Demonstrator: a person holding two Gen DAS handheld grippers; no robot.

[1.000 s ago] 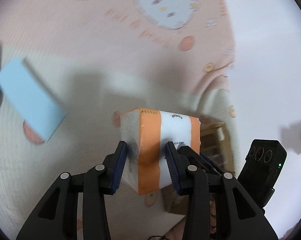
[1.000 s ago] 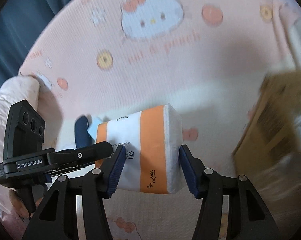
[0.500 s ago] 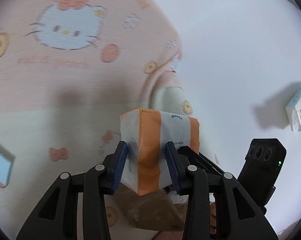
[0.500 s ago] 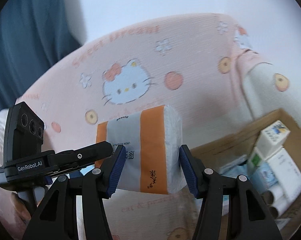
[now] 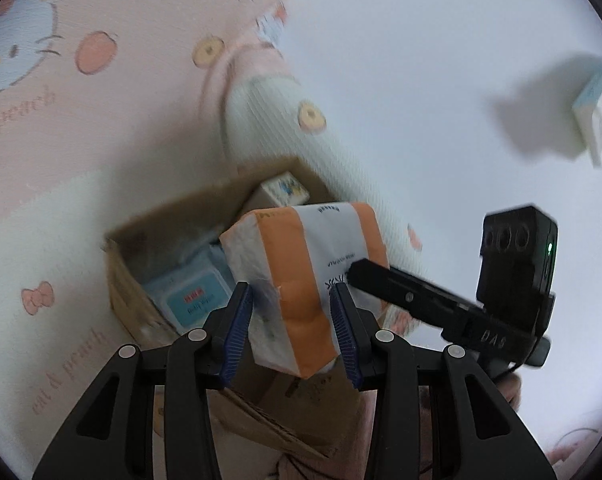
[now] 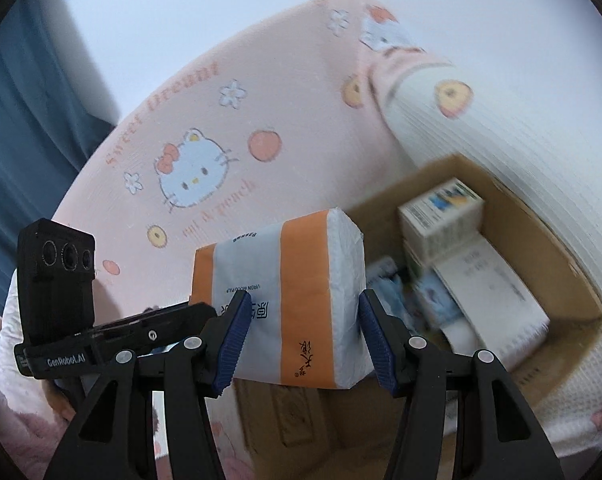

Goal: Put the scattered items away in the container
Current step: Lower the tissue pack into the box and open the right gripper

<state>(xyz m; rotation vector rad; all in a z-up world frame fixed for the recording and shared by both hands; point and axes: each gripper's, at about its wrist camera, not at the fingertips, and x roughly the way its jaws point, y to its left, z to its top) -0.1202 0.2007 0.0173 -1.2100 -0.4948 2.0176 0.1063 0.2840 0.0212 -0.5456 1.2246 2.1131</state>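
Both grippers hold one orange-and-white tissue pack [image 5: 301, 276] [image 6: 289, 300] in the air. My left gripper [image 5: 291, 320] is shut on one end of it, the blue pads denting the wrap. My right gripper [image 6: 301, 332] is shut across its other end. The pack hangs over the near edge of an open cardboard box [image 5: 169, 212] [image 6: 541, 232] that stands on the bed. Inside the box lie a blue wipes pack [image 5: 189, 296], a small white carton [image 6: 441, 212] and white paper [image 6: 497, 292]. Each view shows the other gripper's black camera block [image 5: 517, 256] [image 6: 55, 276].
The bed wears a pink cartoon-cat sheet [image 6: 229, 128] with a rolled white quilt [image 5: 269, 112] behind the box. A white wall [image 5: 421, 60] rises beyond, with a small boxed item [image 5: 599, 120] on it. A blue curtain [image 6: 25, 112] hangs at the left.
Both grippers have carried the tissue pack across the bed and upward. The cardboard box, earlier at the edge of view, now lies right under and behind the pack. The light blue item has left view.
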